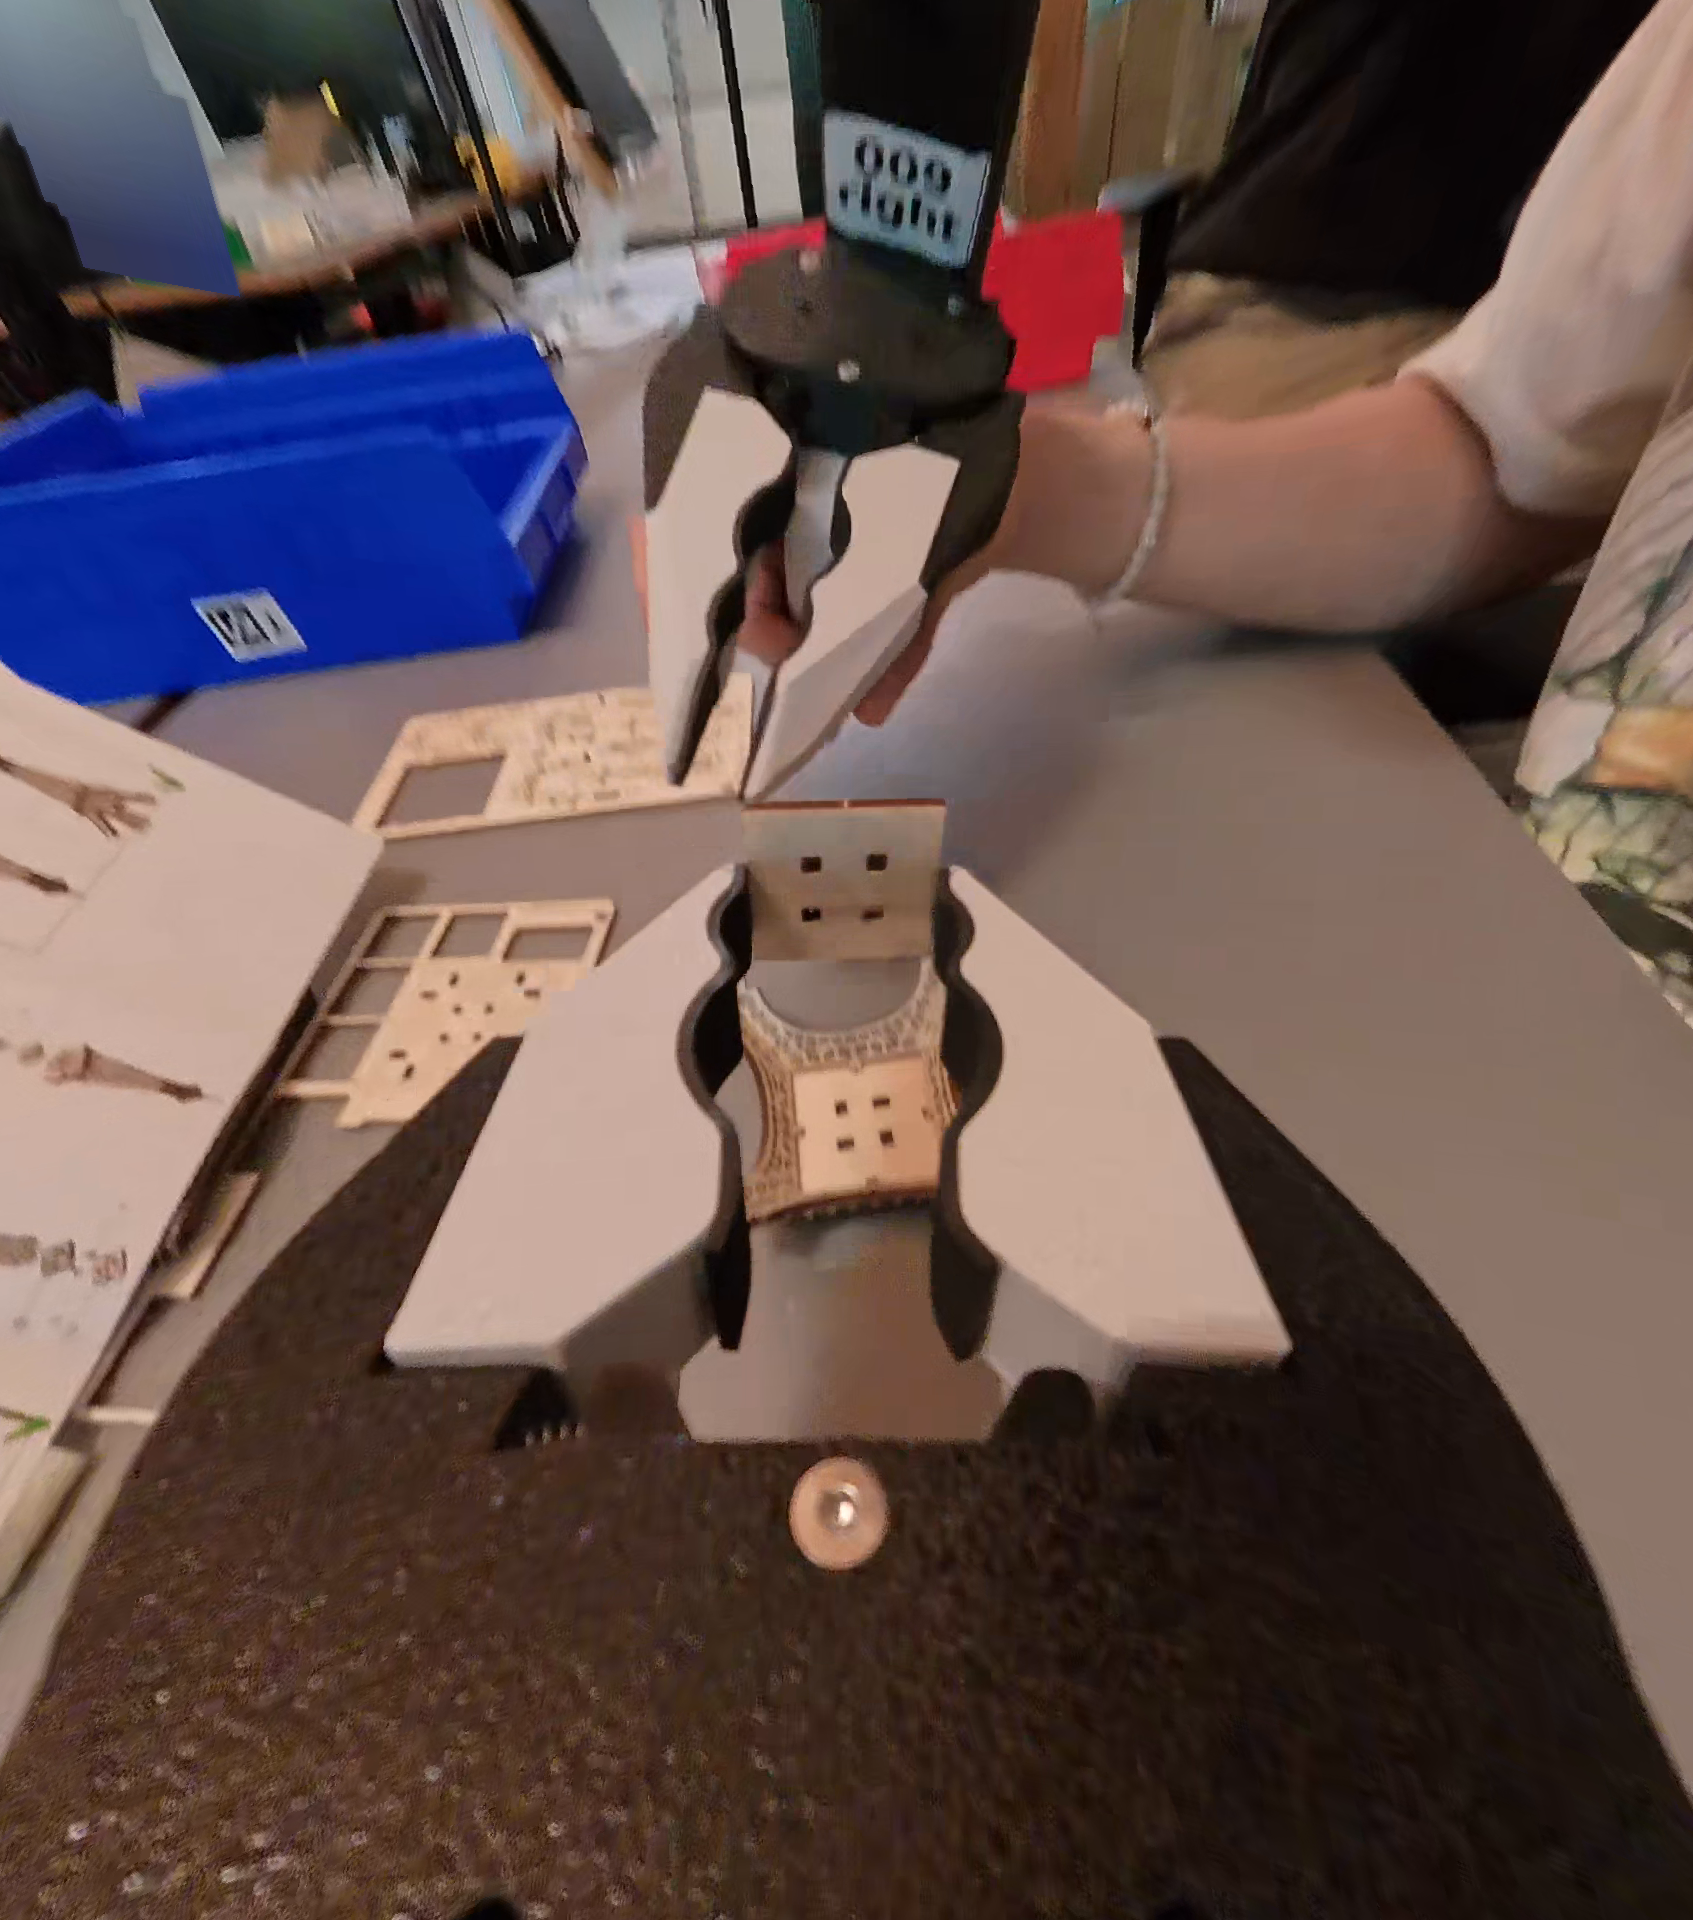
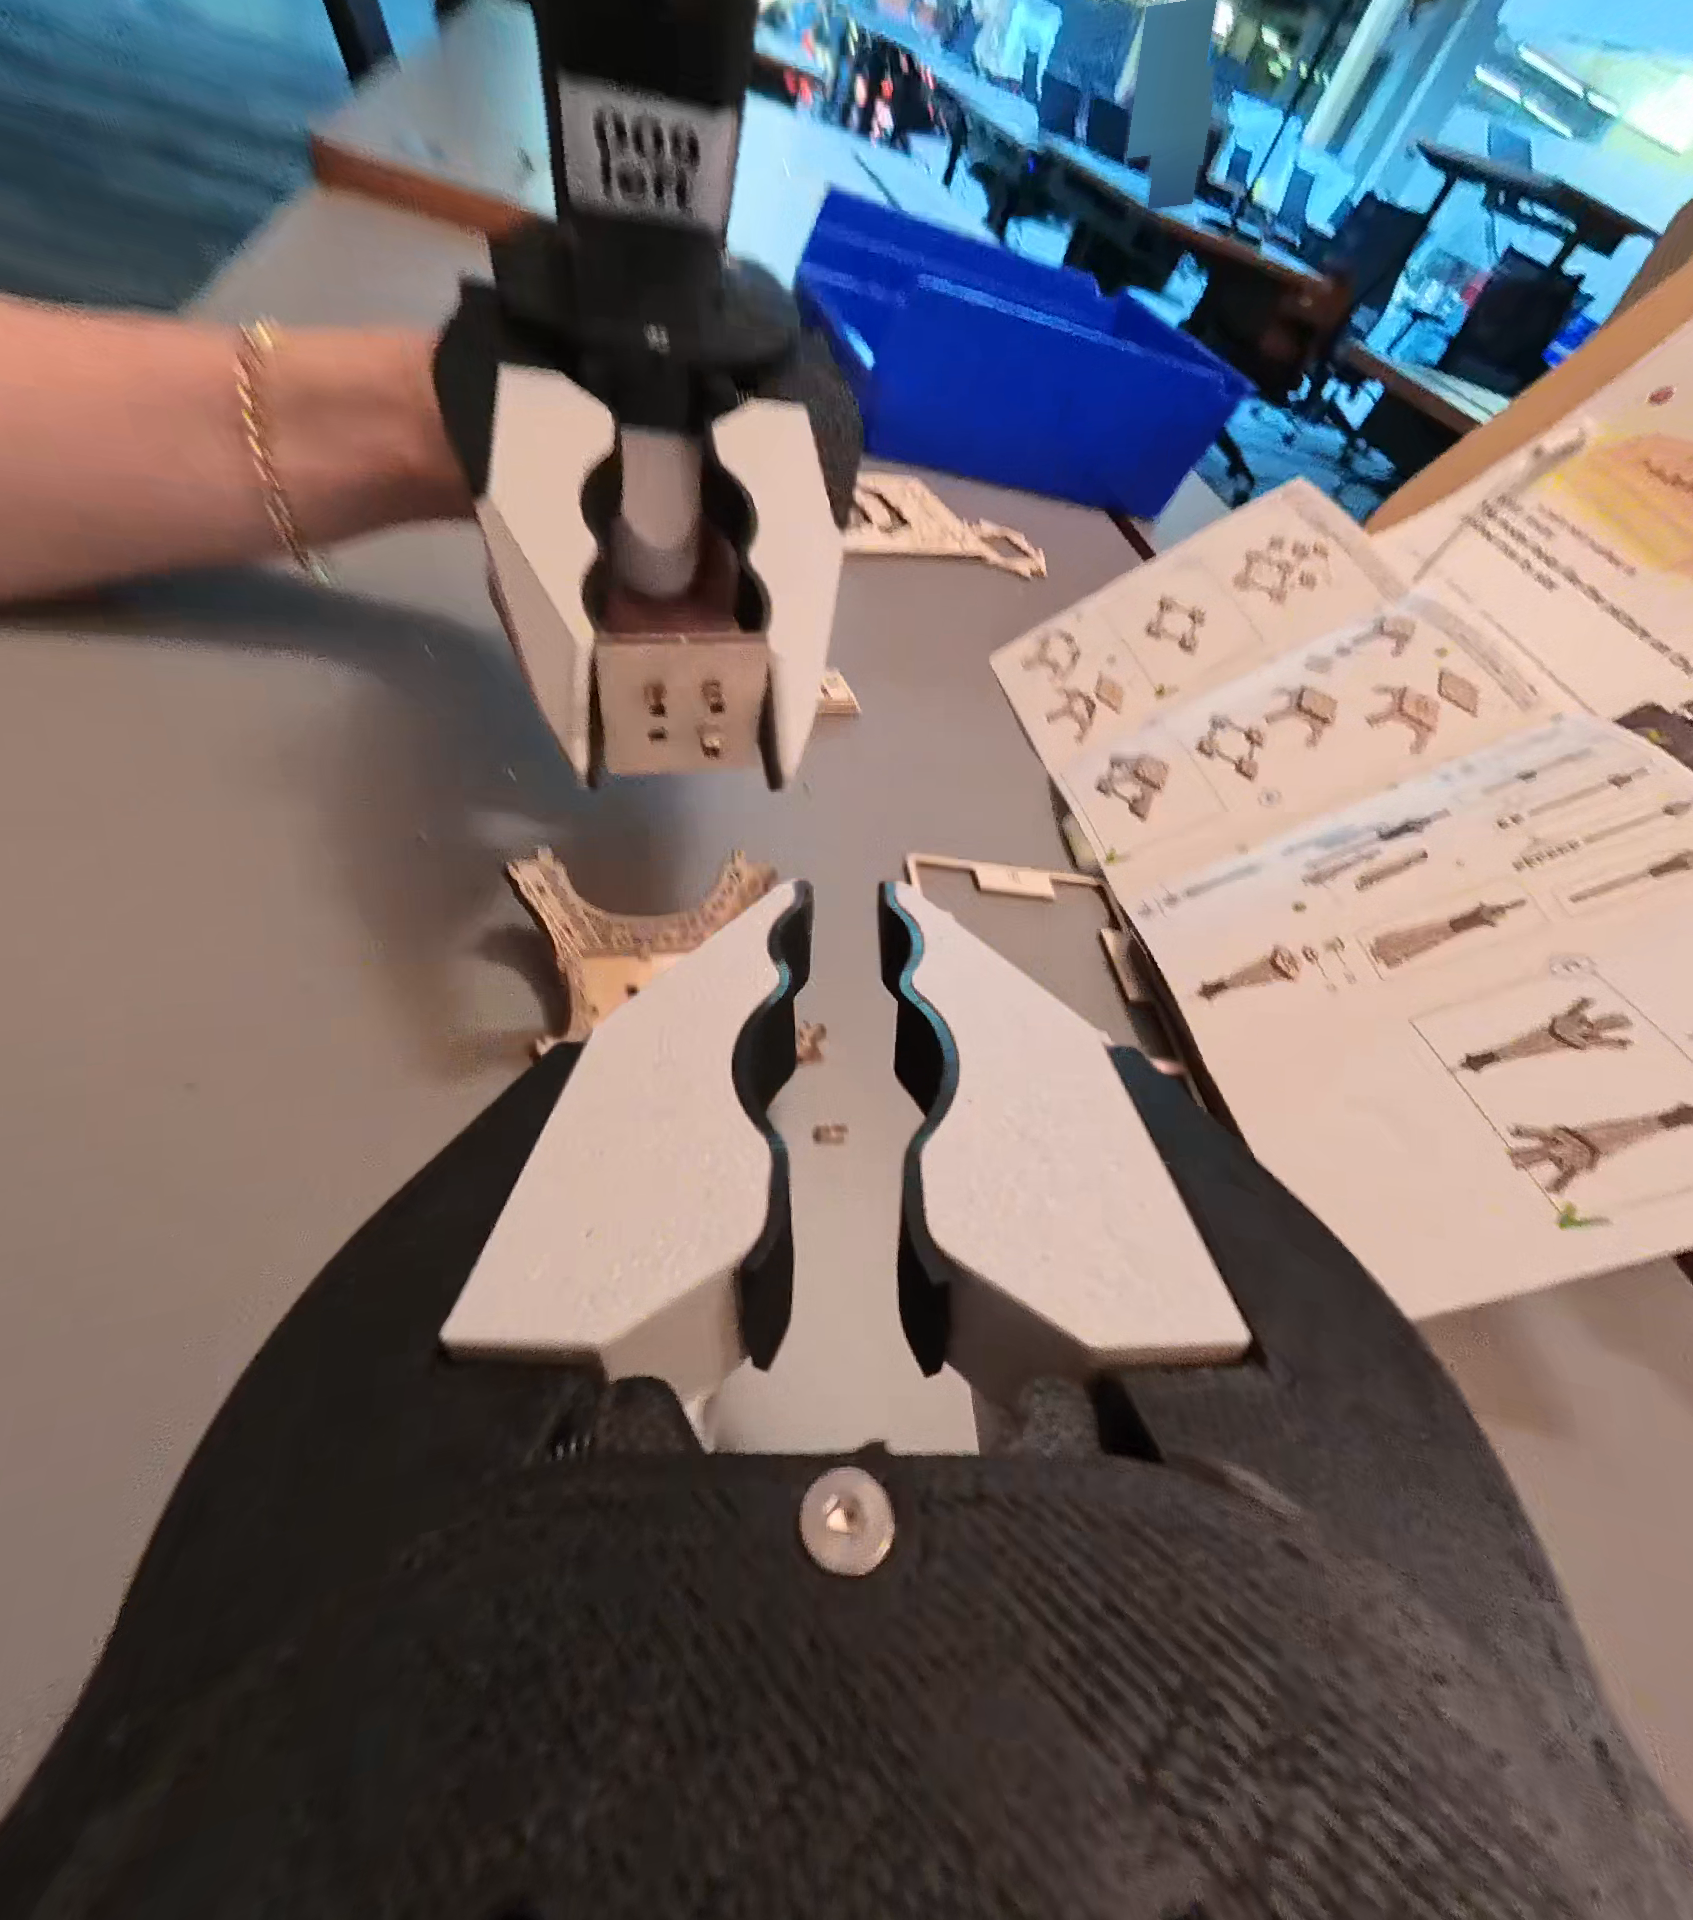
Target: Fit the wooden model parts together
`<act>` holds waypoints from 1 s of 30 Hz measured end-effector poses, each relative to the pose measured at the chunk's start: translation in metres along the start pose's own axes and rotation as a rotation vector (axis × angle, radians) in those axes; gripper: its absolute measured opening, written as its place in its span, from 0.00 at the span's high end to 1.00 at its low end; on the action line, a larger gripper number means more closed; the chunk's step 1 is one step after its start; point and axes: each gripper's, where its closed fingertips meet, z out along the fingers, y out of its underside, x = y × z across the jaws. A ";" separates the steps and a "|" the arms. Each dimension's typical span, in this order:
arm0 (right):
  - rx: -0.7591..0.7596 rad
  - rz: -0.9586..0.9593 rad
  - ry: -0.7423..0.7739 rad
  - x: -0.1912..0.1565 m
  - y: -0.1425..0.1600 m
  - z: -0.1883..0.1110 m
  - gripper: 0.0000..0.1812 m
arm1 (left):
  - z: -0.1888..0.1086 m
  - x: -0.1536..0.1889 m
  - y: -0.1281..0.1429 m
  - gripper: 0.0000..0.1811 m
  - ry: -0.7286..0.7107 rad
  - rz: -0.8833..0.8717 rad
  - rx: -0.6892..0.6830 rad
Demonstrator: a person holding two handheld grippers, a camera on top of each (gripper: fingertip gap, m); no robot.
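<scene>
We hold a small square wooden plate (image 1: 842, 881), pierced by four little square holes, pinched upright between the fingertips of our left gripper (image 1: 842, 894). From the right wrist view the same plate (image 2: 680, 707) shows clamped at the tip of that gripper, lifted clear of the grey table (image 2: 198, 883). Our right gripper (image 2: 847, 904) hangs slightly parted with nothing between its fingers; in the left wrist view it hovers just beyond the plate, tips (image 1: 717, 774) nearly together and pointing down.

We take the tower base (image 1: 847, 1127) as our landmark: a four-legged lattice piece with arched sides, already assembled, standing on the table directly below the held plate. Its flat top carries four square holes that look to match those in the plate. In the right wrist view the base (image 2: 629, 930) sits just ahead and left of our right fingers.

Beyond the base lie two laser-cut sheets (image 1: 468, 997) with parts punched out, and farther back a blue bin (image 1: 229, 520). To the side of the base the instruction sheets (image 2: 1444, 883) are spread out, showing a tall tower in stages.

We judge the work to be early: only the lowest stage stands finished. The plate is not yet seated on the base, and the upper sections shown in the instructions are nowhere assembled. A few tiny wooden bits (image 2: 826, 1135) rest on the table near the base; whether they are pegs for the holes we cannot tell.
</scene>
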 end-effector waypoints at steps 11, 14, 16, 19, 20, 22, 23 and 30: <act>-0.100 -0.109 0.192 0.022 0.037 -0.002 0.97 | 0.008 0.007 0.024 0.82 0.071 -0.102 -0.118; -0.099 -0.118 0.233 0.027 0.041 -0.004 0.97 | 0.007 0.009 0.011 0.82 0.113 -0.150 -0.003; -0.080 -0.116 0.230 0.025 0.040 -0.005 0.97 | 0.004 0.011 0.001 0.82 0.144 -0.164 0.073; -0.046 -0.116 0.228 0.023 0.035 -0.007 0.97 | -0.002 0.013 -0.011 0.82 0.169 -0.167 0.156; -0.019 -0.101 0.214 0.020 0.031 -0.006 0.97 | -0.003 0.013 -0.013 0.82 0.171 -0.177 0.177; 0.050 -0.058 0.174 0.014 0.021 -0.006 0.97 | -0.005 0.010 -0.014 0.82 0.167 -0.199 0.193; 0.073 -0.041 0.142 0.009 0.017 -0.005 0.97 | -0.005 0.010 -0.014 0.82 0.167 -0.203 0.191; 0.088 -0.032 0.085 -0.003 0.011 -0.001 0.96 | -0.001 0.011 -0.006 0.82 0.149 -0.169 0.123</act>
